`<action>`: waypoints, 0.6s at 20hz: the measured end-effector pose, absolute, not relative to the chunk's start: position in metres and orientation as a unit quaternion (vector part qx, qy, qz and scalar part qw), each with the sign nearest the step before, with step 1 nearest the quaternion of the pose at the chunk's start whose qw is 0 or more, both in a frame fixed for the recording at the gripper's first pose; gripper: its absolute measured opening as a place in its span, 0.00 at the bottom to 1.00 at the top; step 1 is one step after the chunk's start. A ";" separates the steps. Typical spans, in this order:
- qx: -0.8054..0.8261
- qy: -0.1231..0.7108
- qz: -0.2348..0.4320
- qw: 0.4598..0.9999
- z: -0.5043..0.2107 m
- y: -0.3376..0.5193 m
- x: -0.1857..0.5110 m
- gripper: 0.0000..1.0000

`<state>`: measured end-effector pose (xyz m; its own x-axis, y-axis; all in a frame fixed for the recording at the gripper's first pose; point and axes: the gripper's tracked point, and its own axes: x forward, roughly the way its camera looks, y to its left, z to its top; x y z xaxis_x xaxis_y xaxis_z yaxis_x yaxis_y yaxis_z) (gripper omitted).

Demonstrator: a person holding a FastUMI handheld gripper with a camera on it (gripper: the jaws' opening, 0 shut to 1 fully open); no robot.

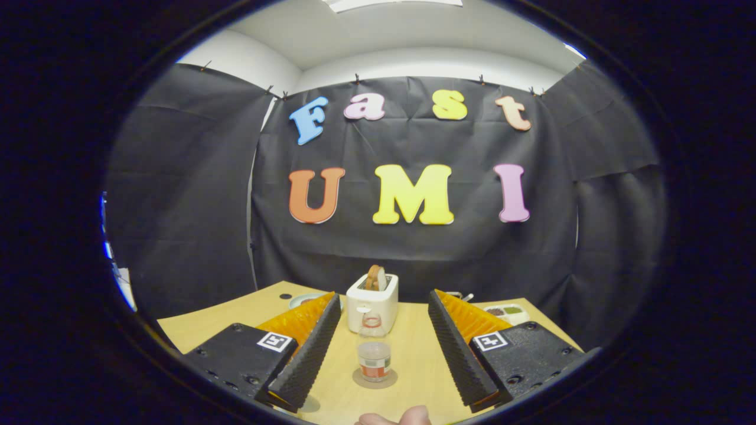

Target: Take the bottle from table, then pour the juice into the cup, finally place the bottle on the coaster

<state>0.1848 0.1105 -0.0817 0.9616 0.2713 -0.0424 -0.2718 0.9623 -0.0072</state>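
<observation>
A small clear bottle (373, 353) with a red ring at its neck and an orange band low on its body stands upright on a round coaster (361, 381) on the wooden table (413, 354). It stands between my two fingers and slightly ahead of them, touching neither. My gripper (384, 304) is open, with wide gaps on both sides of the bottle and nothing held.
A white toaster (372, 304) with a slice of bread in it stands just beyond the bottle. A pale plate (302, 299) peeks out behind the left finger, and a small tray (505, 311) of condiments sits behind the right one. A person's fingertips (396, 418) show nearest me.
</observation>
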 end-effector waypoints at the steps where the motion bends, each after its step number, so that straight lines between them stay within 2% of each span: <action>1: -0.011 0.007 0.124 0.992 -0.062 0.101 0.173 0.96; 6: -0.035 -0.022 0.079 0.996 0.002 0.064 0.110 0.96; 12: -0.007 -0.031 0.067 0.997 0.022 0.046 0.036 0.96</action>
<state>0.0358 0.0461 0.0222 0.9891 0.1339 0.0608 -0.1331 0.9909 -0.0172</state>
